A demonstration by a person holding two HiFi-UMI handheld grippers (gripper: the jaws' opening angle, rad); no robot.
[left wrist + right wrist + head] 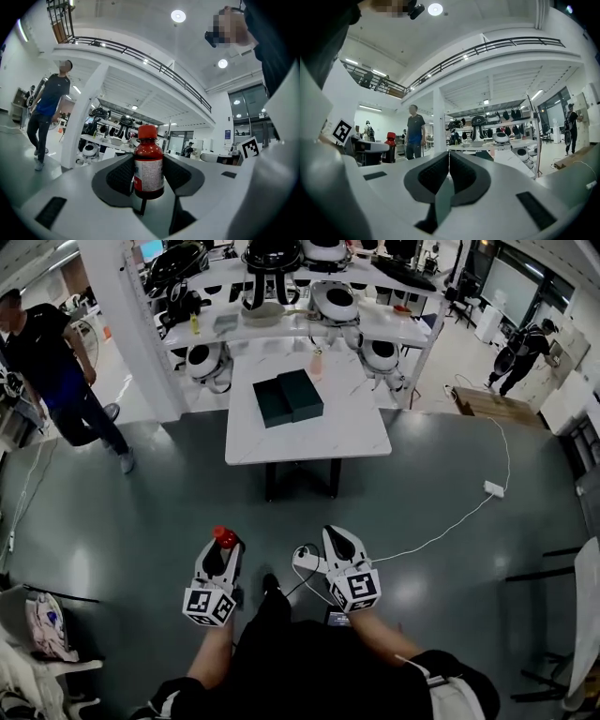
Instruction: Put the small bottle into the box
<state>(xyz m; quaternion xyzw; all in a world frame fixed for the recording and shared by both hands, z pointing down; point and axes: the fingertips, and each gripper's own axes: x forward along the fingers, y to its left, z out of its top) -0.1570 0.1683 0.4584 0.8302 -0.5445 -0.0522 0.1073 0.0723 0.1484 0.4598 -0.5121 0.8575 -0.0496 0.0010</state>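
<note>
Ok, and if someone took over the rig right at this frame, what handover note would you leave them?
Left gripper: shut on the small bottle, red cap up.
Right gripper: jaws together, empty.
Box: dark, lying open on the white table, across the floor from the person.
Done: bottle is in the grip.
Left: walk to the table, lower the bottle into the box, release.

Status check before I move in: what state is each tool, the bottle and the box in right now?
left tool: shut on the small bottle.
right tool: shut, nothing between its jaws.
small bottle: capped, upright in the left tool, not yet over the table.
box: open, on the table.
lid: off, lying right beside the box.
</note>
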